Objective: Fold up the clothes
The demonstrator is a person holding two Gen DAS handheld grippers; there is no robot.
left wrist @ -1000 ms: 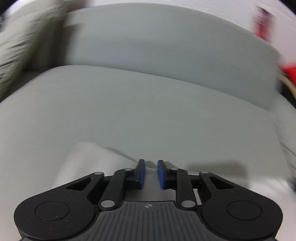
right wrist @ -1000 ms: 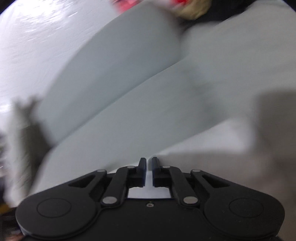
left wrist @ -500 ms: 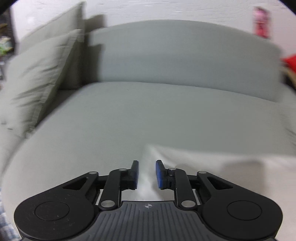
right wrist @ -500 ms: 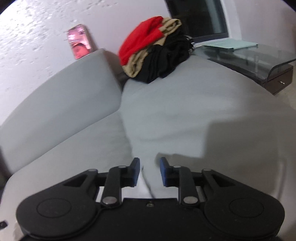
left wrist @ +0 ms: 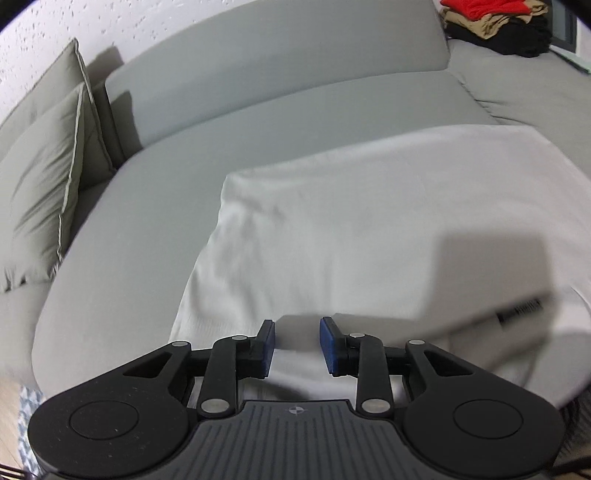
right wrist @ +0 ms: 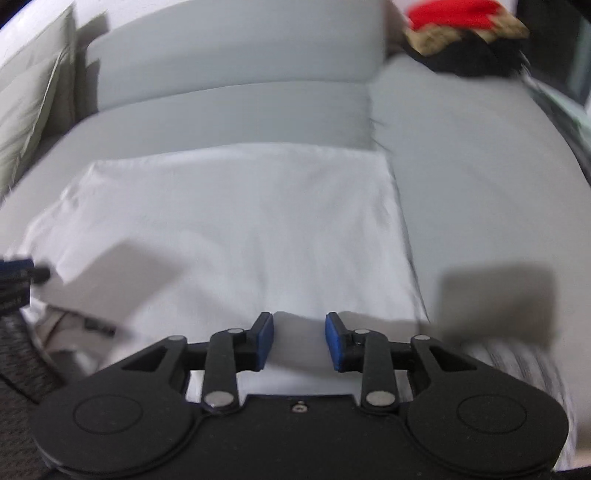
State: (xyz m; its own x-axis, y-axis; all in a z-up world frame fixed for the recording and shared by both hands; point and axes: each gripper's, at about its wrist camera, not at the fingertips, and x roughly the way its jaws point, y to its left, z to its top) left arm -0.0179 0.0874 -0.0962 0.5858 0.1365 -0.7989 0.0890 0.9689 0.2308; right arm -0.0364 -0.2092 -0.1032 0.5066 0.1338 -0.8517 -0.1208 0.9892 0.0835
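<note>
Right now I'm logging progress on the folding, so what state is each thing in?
left gripper: open, holding nothing, over the garment's near edge.
right gripper: open, holding nothing, over the garment's near edge.
white garment: spread flat on the sofa seat, lightly wrinkled.
sofa: seat partly covered by the garment.
pile of clothes: heaped, unfolded, at the sofa's far end.

A grey sofa (left wrist: 155, 236) fills both views, its backrest (left wrist: 280, 55) curving along the far side. At the sofa's left end two olive cushions (left wrist: 40, 184) lean against the backrest, one in front of the other. The wall (left wrist: 33, 44) behind the sofa is white and speckled. Off the sofa's front left corner lie a strip of wooden floor (left wrist: 9, 424) and a patterned rug (left wrist: 26, 432).
</note>
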